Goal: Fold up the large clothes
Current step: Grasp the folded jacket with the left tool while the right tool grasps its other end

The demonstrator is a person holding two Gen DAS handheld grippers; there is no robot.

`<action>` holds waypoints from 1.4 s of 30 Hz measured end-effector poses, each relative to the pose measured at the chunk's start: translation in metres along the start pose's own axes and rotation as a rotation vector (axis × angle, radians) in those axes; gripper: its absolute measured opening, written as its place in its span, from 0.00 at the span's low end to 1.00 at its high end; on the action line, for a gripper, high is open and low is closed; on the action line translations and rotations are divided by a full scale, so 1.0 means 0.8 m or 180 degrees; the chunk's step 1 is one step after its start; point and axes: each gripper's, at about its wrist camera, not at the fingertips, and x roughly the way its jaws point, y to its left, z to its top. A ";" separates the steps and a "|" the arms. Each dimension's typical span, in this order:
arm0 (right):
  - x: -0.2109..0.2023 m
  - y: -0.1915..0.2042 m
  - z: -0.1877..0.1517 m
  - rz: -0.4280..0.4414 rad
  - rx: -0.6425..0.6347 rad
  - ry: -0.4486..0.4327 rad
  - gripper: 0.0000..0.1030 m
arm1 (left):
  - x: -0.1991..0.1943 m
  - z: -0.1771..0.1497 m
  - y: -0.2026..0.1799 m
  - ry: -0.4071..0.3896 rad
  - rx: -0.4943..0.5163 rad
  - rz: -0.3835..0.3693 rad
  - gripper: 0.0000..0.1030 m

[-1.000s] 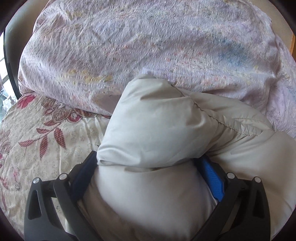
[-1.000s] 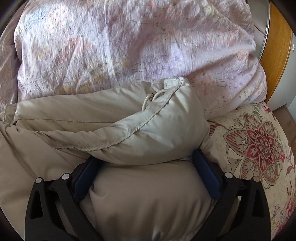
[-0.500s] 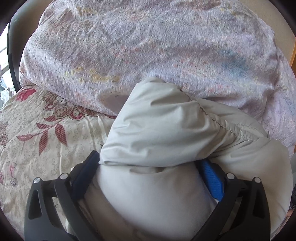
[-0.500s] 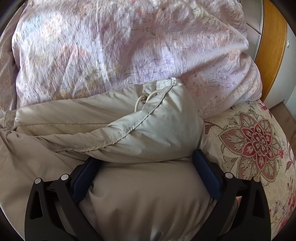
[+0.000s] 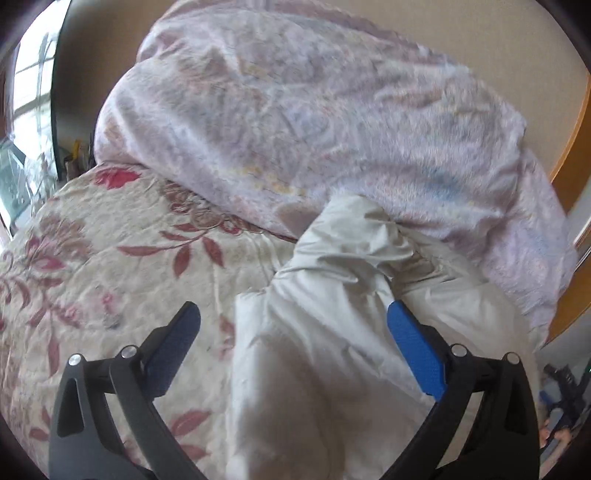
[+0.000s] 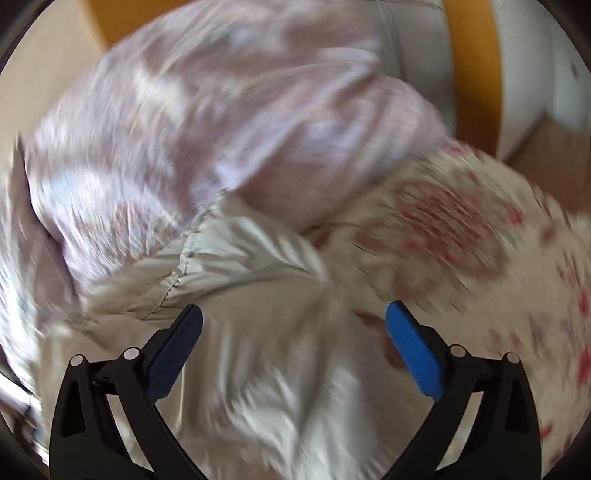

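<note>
We now have both jaws spread wide: the left hand-held gripper [image 5: 293, 326] and right hand-held gripper [image 6: 294, 325] have let go the puffy beige padded jacket [image 5: 332, 295], which lies folded on the floral-printed bed [image 5: 110, 258] against the heaped lilac duvet [image 5: 295, 129].

a bed covered by a cream bedspread [image 5: 110, 266] with red floral print fills the near area. a pale lilac duvet [image 5: 295, 140] lies heaped at its far side. behind it stands a plain beige wall [image 5: 443, 33]. a window [image 5: 26, 85] at far left admits daylight, bordered by a dark frame [image 5: 59, 92]. an orange wooden panel [image 5: 570, 147] stands at right. the right wrist view is motion-blurred.
</note>
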 end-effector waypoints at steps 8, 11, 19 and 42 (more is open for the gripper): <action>-0.060 -0.051 -0.096 0.0705 0.0922 0.0462 0.93 | -0.050 -0.093 0.054 0.0384 -0.0922 -0.0615 0.98; -0.061 -0.032 -0.121 0.0830 0.0991 0.0693 0.87 | -0.044 -0.121 0.049 0.0519 -0.1176 -0.0840 0.97; -0.056 -0.005 -0.152 0.0965 0.1111 0.0756 0.78 | -0.028 -0.149 0.004 0.0516 -0.1346 -0.1039 0.95; -0.055 0.003 -0.159 0.1373 0.1176 0.0425 0.23 | -0.014 -0.155 0.018 0.0167 -0.1971 -0.1600 0.16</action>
